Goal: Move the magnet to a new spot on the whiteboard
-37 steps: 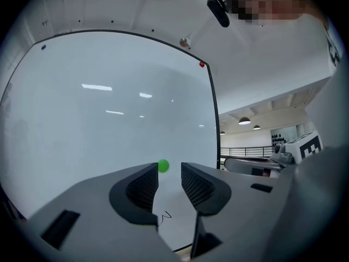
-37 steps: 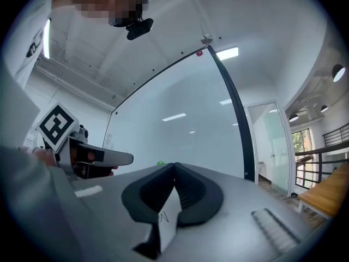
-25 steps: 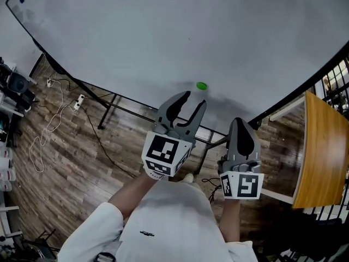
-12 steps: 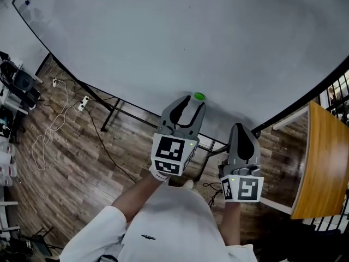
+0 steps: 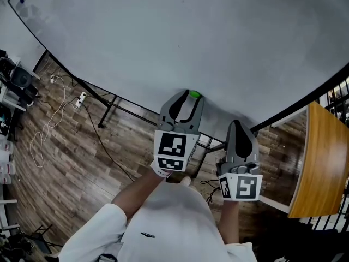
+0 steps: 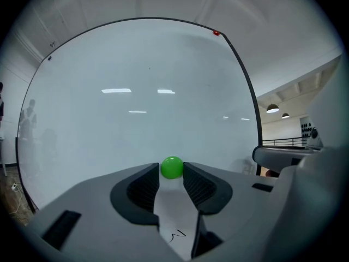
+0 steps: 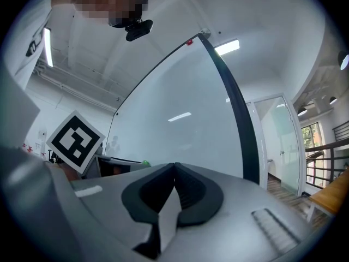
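A small green magnet (image 5: 193, 94) sticks to the lower part of the big whiteboard (image 5: 191, 37). My left gripper (image 5: 192, 96) points level at the board. Its jaws have just been closing, and the magnet sits between its tips. In the left gripper view the magnet (image 6: 172, 167) fills the gap between the two dark pads (image 6: 143, 185), touching both. My right gripper (image 5: 241, 125) hangs beside it, further from the board, shut with nothing in it. In the right gripper view its gripper (image 7: 174, 166) has its tips meeting in front of the board (image 7: 180, 130).
The whiteboard's black stand legs (image 5: 109, 111) rest on a wood floor with cables (image 5: 49, 130) at the left. Shelved equipment (image 5: 13, 81) stands at the far left. A wooden tabletop (image 5: 322, 152) and a railing stand at the right.
My left gripper has moved forward to the board. The magnet, which was ahead of its tips, now lies between them, and the jaws have narrowed onto it. My right gripper has stayed put.
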`<move>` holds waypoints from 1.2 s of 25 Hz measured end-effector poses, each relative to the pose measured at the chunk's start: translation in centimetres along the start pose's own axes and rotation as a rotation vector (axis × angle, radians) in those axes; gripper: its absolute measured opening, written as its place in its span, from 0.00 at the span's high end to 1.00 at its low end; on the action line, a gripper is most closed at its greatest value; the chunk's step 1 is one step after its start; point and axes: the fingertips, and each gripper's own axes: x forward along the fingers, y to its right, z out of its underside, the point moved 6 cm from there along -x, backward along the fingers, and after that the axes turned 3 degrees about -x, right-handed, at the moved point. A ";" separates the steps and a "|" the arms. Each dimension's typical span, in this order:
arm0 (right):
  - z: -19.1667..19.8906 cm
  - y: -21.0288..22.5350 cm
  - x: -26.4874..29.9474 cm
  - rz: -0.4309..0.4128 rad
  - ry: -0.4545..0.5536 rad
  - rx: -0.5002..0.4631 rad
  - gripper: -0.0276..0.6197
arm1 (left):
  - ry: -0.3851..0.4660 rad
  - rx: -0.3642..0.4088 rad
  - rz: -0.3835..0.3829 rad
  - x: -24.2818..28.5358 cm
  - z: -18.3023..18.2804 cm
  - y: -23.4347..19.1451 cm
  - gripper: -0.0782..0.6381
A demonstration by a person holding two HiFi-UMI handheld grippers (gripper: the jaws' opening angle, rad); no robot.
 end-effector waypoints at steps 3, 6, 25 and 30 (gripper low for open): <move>-0.1 0.0 0.0 0.001 -0.001 0.001 0.94 | 0.000 -0.004 0.015 -0.1 -0.1 0.1 0.72; -0.2 0.2 0.0 0.003 0.002 0.001 0.94 | -0.004 -0.008 0.023 0.0 -0.3 0.0 0.72; -1.3 -1.7 -0.6 0.022 -0.007 0.014 0.94 | -0.024 -0.056 0.100 -2.8 -0.5 -1.3 0.72; -0.9 -2.2 -0.8 0.025 -0.017 0.009 0.94 | -0.019 -0.064 0.084 -4.4 -0.4 -2.4 0.72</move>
